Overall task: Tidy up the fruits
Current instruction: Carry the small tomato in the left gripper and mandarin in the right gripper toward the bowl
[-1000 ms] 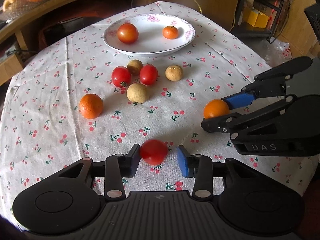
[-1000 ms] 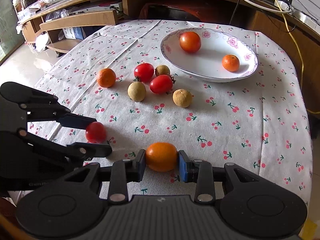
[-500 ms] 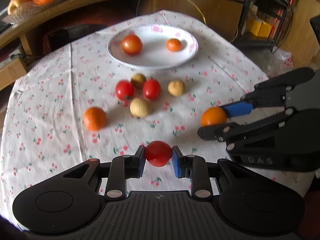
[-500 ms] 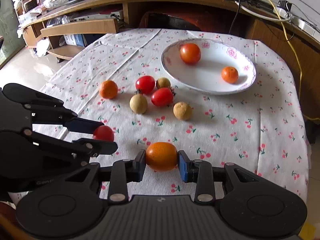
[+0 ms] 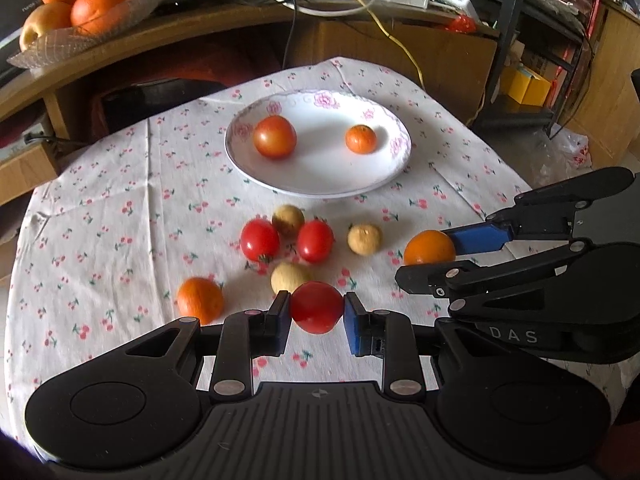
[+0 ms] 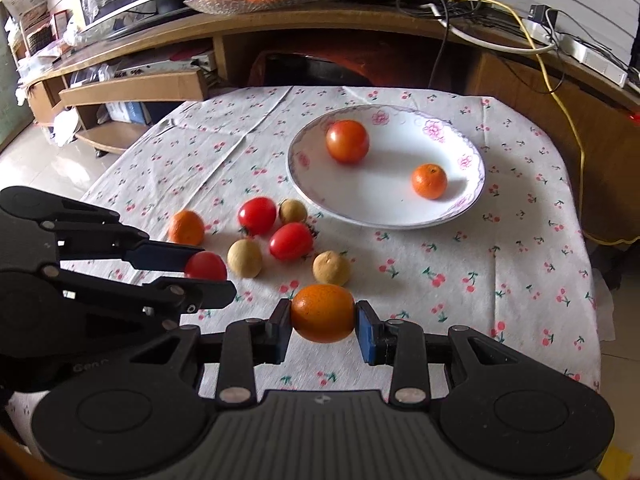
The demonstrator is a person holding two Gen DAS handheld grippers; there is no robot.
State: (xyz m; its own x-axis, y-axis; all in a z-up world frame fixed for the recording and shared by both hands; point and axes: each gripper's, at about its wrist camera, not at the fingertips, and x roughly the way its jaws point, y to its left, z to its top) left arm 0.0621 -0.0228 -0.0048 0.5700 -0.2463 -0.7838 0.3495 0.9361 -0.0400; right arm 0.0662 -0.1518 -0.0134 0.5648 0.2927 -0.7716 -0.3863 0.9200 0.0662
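Cherry-print tablecloth (image 5: 120, 220), wooden shelf (image 5: 200, 40) behind; plate (image 5: 320, 184) holds tomato (image 5: 275, 136), mandarin (image 5: 361, 139). My left gripper (image 5: 316, 314) clamps red tomato (image 5: 316, 307), right gripper (image 6: 322, 326) clamps orange (image 6: 322, 313).

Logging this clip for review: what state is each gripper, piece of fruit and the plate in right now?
Left gripper: shut on a red tomato.
Right gripper: shut on an orange.
Plate: on the tablecloth, holding a large tomato and a small orange.
Loose fruit: seven pieces on the tablecloth beside the plate.
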